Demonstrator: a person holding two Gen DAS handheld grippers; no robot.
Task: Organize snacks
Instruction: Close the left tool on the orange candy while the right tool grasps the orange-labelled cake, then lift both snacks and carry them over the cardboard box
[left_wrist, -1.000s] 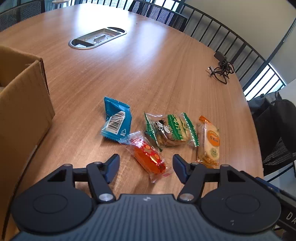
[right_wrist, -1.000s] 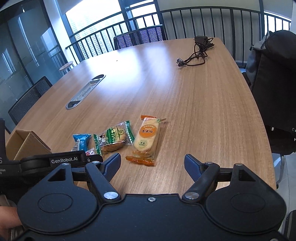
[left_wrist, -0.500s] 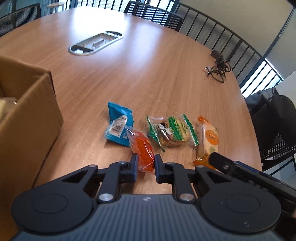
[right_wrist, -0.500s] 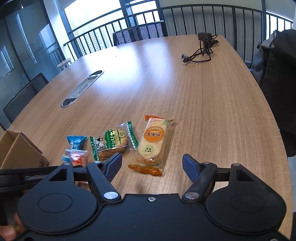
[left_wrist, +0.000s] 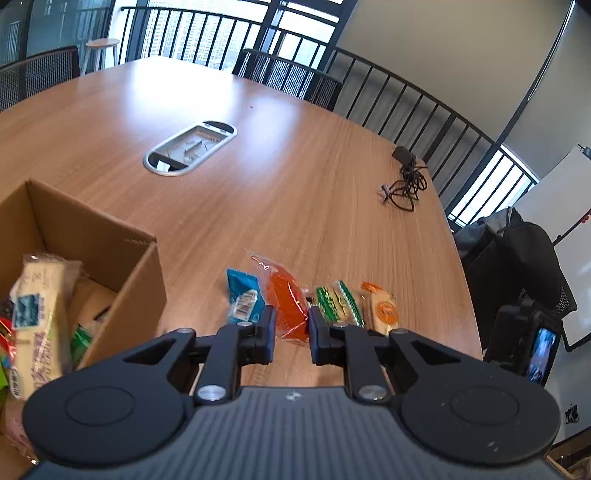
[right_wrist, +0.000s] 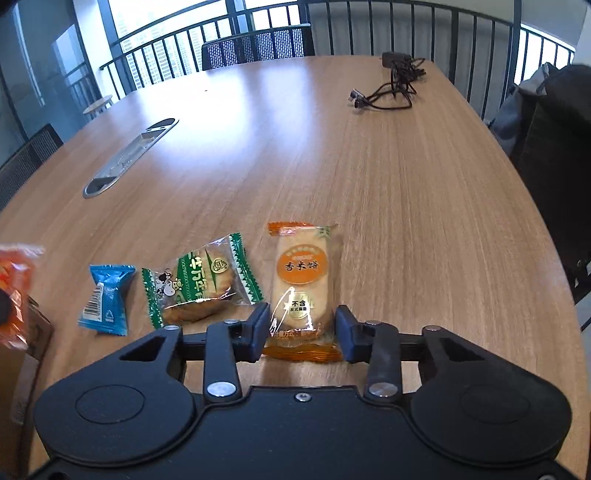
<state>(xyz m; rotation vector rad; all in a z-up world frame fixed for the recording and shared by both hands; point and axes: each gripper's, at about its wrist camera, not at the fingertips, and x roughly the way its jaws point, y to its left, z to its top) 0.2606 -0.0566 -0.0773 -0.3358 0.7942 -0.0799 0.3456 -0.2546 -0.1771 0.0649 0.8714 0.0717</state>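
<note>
My left gripper (left_wrist: 291, 325) is shut on a red-orange snack packet (left_wrist: 284, 299) and holds it above the table, right of the open cardboard box (left_wrist: 136, 273). The same packet shows at the left edge of the right wrist view (right_wrist: 14, 284). My right gripper (right_wrist: 301, 332) is open, its fingers on either side of the near end of an orange rice-cracker packet (right_wrist: 301, 280) lying on the table. A green biscuit packet (right_wrist: 201, 284) and a blue candy packet (right_wrist: 107, 295) lie to its left. The box holds several snacks (left_wrist: 37, 317).
The round wooden table (right_wrist: 369, 166) has a metal cable port (left_wrist: 190, 147) near its middle and a black cable bundle (right_wrist: 391, 85) at the far side. Chairs and a railing ring the table. A dark bag on a chair (left_wrist: 524, 269) stands at the right.
My left gripper shut on the red-orange packet and lifted it off the table, toward the box. My right gripper moved forward and narrowed around the orange rice-cracker packet.
</note>
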